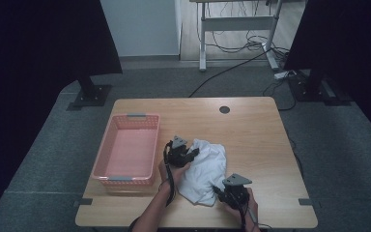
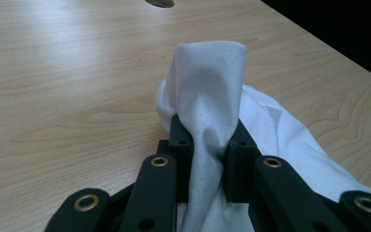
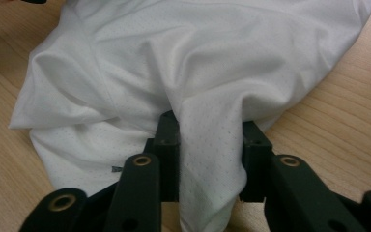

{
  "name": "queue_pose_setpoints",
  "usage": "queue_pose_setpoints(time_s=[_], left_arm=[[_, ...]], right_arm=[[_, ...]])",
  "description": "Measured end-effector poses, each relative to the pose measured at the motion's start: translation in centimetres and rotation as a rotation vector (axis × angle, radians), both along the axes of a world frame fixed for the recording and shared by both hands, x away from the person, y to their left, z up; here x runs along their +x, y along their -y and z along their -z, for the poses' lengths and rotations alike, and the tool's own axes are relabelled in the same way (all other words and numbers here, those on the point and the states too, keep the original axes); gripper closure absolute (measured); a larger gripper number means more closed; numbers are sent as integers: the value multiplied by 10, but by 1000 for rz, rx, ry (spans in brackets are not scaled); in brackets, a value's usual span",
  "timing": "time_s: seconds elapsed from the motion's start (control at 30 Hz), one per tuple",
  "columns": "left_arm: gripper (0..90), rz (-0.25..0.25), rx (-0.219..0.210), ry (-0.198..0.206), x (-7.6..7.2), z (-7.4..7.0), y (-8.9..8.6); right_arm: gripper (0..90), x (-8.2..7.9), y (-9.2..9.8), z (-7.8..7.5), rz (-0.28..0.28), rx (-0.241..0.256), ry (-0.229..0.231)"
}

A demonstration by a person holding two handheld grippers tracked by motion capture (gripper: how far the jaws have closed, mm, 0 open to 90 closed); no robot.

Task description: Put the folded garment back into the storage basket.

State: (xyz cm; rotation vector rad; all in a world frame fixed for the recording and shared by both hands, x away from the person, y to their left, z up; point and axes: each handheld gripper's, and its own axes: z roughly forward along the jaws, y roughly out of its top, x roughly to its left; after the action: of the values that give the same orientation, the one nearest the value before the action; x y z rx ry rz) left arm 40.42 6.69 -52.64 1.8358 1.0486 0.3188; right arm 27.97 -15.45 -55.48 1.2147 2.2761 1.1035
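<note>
White mesh cloth [image 1: 203, 171] — light, limp, likely to sag and slip. Left gripper [image 2: 207, 145] and right gripper [image 3: 210, 145] each have their jaws pinched on a fold — gathered edges seem the surest hold.

- The left gripper [image 1: 192, 153] sits near the table's middle, jaws pointing toward about 3 o'clock, clamped on a fold of the white cloth [image 1: 204, 170].
- The left hand [image 1: 170, 168] grips it from behind, forearm entering from 6 o'clock.
- The right gripper [image 1: 218, 189] lies toward 5 o'clock from the left one, jaws pointing toward 10 o'clock, pinching the cloth's near edge.
- The right hand [image 1: 241, 203] holds it low at the near table edge.
</note>
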Motion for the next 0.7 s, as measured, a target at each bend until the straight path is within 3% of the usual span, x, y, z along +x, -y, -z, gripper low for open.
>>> queue_pose_setpoints(time_s=[0.13, 0.3, 0.7], left_arm=[[764, -4, 7, 15, -2, -1, 2], [764, -5, -10, 28, -2, -6, 1], [764, -7, -40, 27, -3, -11, -2]], right_arm=[[716, -2, -3, 0, 8, -6, 14], [721, -2, -1, 1, 14, 37, 3], [723, -10, 2, -12, -8, 88, 57]])
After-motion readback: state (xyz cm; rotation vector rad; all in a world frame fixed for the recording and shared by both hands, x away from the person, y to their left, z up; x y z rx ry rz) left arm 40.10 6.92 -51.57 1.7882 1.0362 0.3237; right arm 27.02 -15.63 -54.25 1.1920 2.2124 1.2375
